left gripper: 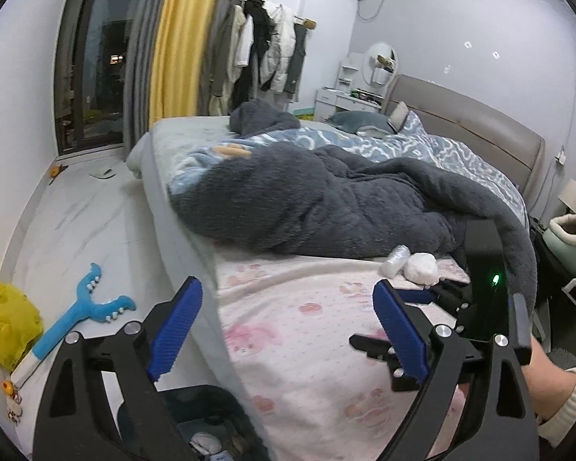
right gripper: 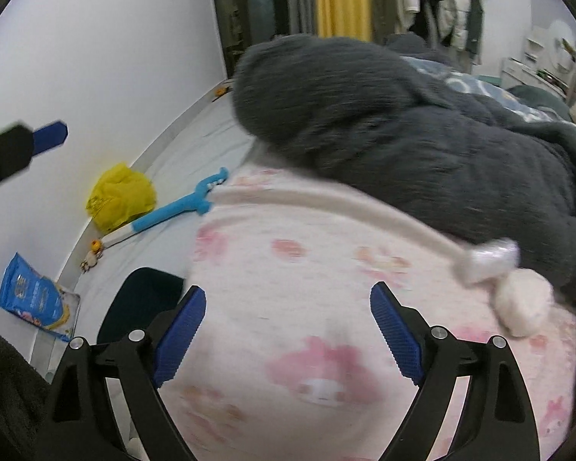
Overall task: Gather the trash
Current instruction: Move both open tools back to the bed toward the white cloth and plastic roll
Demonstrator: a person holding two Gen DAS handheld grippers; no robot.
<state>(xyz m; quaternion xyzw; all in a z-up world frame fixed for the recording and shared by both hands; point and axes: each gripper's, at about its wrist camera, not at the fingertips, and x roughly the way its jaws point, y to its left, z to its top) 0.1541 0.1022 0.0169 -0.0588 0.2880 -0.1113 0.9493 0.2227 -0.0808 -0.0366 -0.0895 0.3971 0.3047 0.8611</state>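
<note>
A white crumpled tissue ball point(left gripper: 422, 267) and a crumpled clear plastic wrap point(left gripper: 394, 260) lie side by side on the pink printed blanket point(left gripper: 307, 330), against the edge of a dark grey fleece cover point(left gripper: 326, 207). My left gripper point(left gripper: 287, 286) is open over the blanket's near corner, nothing between its blue pads. My right gripper point(right gripper: 288, 290) is also open and empty over the blanket; the tissue ball point(right gripper: 522, 307) and plastic wrap point(right gripper: 487, 259) sit ahead of it to the right. A dark bin point(left gripper: 196, 418) with scraps inside stands on the floor below the left gripper.
On the floor left of the bed lie a yellow plastic bag point(right gripper: 121, 196), a blue long-handled toy point(right gripper: 180, 207) and a blue snack pouch point(right gripper: 34, 299). The bin point(right gripper: 142, 299) stands by the bed corner. A hand point(left gripper: 545, 380) shows at the right edge.
</note>
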